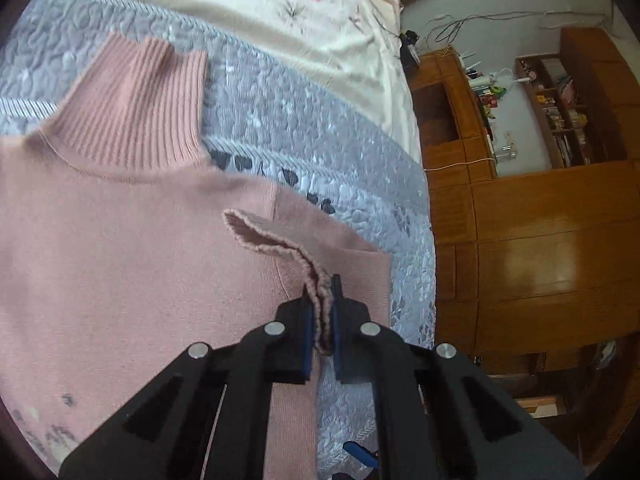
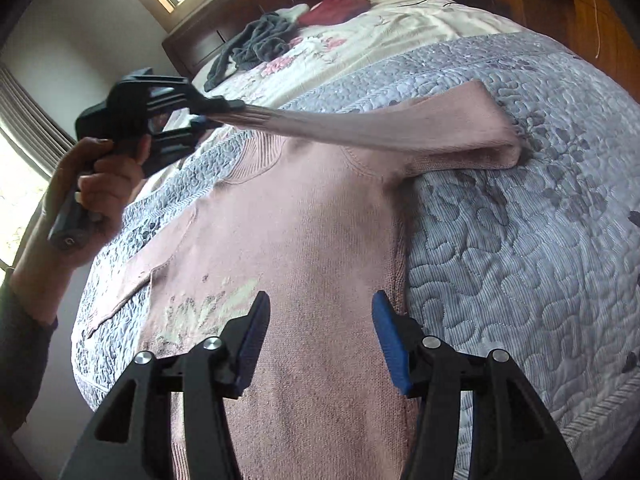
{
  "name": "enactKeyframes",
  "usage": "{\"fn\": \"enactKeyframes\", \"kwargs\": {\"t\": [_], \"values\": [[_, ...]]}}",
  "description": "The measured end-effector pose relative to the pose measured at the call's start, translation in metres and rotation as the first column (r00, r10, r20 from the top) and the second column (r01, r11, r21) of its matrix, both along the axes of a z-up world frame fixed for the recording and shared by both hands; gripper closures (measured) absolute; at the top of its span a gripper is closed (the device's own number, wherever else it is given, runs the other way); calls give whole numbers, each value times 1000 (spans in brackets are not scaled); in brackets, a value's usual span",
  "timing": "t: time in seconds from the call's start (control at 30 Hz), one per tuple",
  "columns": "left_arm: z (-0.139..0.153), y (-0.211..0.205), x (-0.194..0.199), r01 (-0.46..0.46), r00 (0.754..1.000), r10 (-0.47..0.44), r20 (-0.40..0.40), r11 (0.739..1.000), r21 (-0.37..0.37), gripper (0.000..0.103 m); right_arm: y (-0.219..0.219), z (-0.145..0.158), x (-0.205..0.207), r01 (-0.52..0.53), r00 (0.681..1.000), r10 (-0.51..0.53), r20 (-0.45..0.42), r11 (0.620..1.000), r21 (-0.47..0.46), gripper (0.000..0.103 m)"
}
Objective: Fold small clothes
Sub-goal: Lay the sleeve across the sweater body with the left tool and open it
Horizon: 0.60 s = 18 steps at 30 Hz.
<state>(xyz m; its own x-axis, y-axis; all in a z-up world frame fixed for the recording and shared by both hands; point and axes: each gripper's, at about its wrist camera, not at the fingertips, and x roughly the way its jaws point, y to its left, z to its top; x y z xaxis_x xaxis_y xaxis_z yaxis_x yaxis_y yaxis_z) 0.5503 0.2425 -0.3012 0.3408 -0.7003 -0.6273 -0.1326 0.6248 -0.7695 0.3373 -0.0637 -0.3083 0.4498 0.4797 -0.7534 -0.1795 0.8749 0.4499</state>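
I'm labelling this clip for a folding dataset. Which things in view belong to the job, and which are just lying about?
In the job:
- pink sweater, spread on the grey quilt
- its sleeve cuff, clamped in the left gripper
- right gripper, open above the sweater body

Lying about:
- dark grey garment near the headboard
- red cloth
- wooden shelves

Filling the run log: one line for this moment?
left tool: shut on sleeve cuff | right tool: open over pink sweater | quilt
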Motion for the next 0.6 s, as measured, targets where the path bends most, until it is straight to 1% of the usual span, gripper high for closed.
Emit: {"fn": "enactKeyframes", "kwargs": {"t": [0.13, 0.27, 0.4, 0.6], "values": [[34, 53, -9, -27, 999, 24, 40, 998, 53, 98, 8, 2, -1, -9, 1000, 9, -5, 1000, 9, 49], [50, 98, -17, -55, 997, 50, 56, 994, 96, 98, 17, 4, -4, -16, 1000, 17, -5, 1000, 16, 49], [53, 132, -28, -84, 996, 78, 50, 988, 131, 98, 24, 7, -5, -29, 1000, 29, -2, 999, 16, 49], [40, 177, -43, -126, 992, 124, 24, 980, 151, 98, 28, 7, -3, -37, 999, 37, -1, 999, 8, 49]]}}
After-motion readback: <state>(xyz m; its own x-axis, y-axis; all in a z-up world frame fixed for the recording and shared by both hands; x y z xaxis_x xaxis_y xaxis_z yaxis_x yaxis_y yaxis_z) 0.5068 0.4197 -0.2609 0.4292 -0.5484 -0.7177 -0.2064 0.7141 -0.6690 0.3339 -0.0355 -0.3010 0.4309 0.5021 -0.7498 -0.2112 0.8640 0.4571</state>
